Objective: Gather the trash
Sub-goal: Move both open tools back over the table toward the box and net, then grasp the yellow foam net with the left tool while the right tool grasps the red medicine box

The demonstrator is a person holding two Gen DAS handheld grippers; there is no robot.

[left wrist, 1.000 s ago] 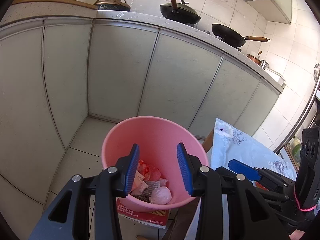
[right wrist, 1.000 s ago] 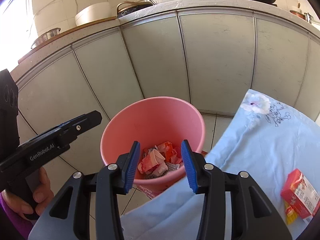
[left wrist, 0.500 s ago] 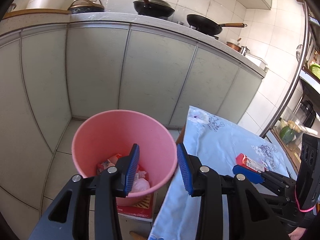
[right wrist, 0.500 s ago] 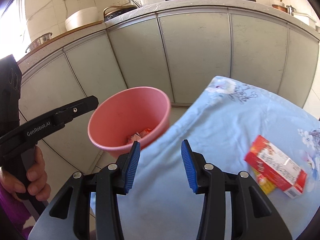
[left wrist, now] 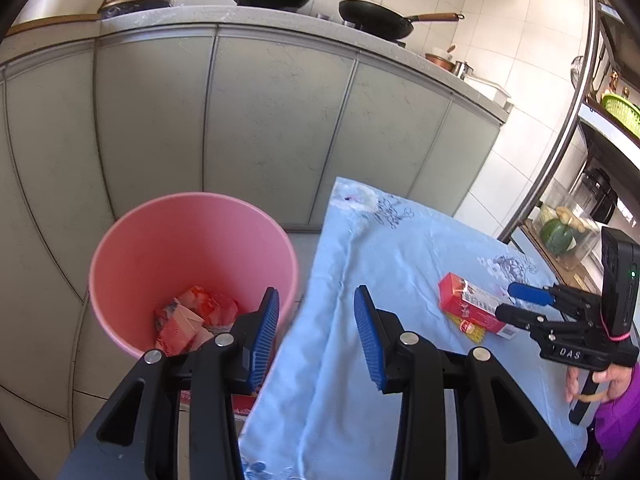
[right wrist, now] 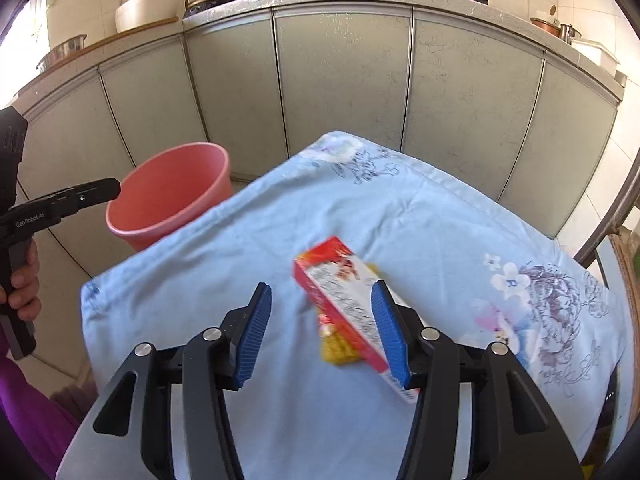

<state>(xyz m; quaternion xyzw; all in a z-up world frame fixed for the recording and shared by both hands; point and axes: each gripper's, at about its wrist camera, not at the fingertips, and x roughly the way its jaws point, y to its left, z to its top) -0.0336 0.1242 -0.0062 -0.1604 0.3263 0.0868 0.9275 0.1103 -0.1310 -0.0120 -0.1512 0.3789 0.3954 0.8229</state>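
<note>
Hovering over the table's blue cloth point(right wrist: 440, 216), my right gripper point(right wrist: 324, 328) is spreading its jaws above a red box point(right wrist: 340, 292) that lies on a yellow packet point(right wrist: 340, 350) — nothing grasped. My left gripper point(left wrist: 316, 336) hangs released between the cloth's edge and the pink bin point(left wrist: 192, 240), which stands on the floor beside the table with crumpled wrappers point(left wrist: 192, 320) inside — cabinets point(left wrist: 260, 120) behind.

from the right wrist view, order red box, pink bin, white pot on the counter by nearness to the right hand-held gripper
1. red box, between the opening fingers, on the blue cloth
2. pink bin, left, on the floor beyond the cloth
3. white pot, far upper left, on the counter
</note>
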